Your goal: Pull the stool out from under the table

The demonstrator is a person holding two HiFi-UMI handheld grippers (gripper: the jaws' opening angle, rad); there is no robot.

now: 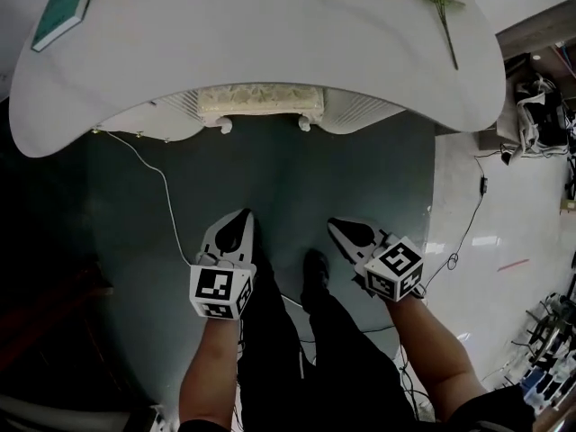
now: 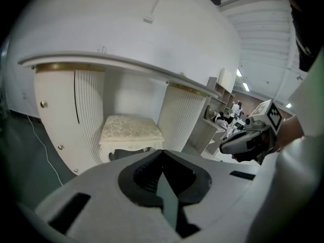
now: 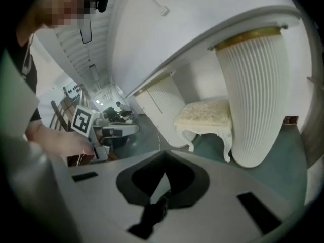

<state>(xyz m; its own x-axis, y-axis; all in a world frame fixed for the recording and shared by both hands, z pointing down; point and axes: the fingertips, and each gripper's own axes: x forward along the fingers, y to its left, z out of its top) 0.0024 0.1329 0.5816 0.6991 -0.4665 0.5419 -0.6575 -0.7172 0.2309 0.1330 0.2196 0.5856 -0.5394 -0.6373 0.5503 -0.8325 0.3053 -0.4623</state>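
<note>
A cream stool (image 1: 259,103) with a patterned cushion and curled legs sits tucked under the white table (image 1: 270,34), between its two ribbed pedestals. The left gripper view shows the stool (image 2: 130,133) ahead and a little left; the right gripper view shows the stool (image 3: 205,116) ahead and to the right. My left gripper (image 1: 245,214) and right gripper (image 1: 331,224) are both shut and empty, held low over the dark green floor well short of the stool. The jaws meet tip to tip in each gripper view.
A teal book (image 1: 65,7) lies at the table's left end and a flower stem (image 1: 441,7) at its right. A thin white cable (image 1: 148,165) runs across the floor to the left. My legs and a shoe (image 1: 315,273) stand between the grippers. Cluttered equipment (image 1: 540,106) lines the right side.
</note>
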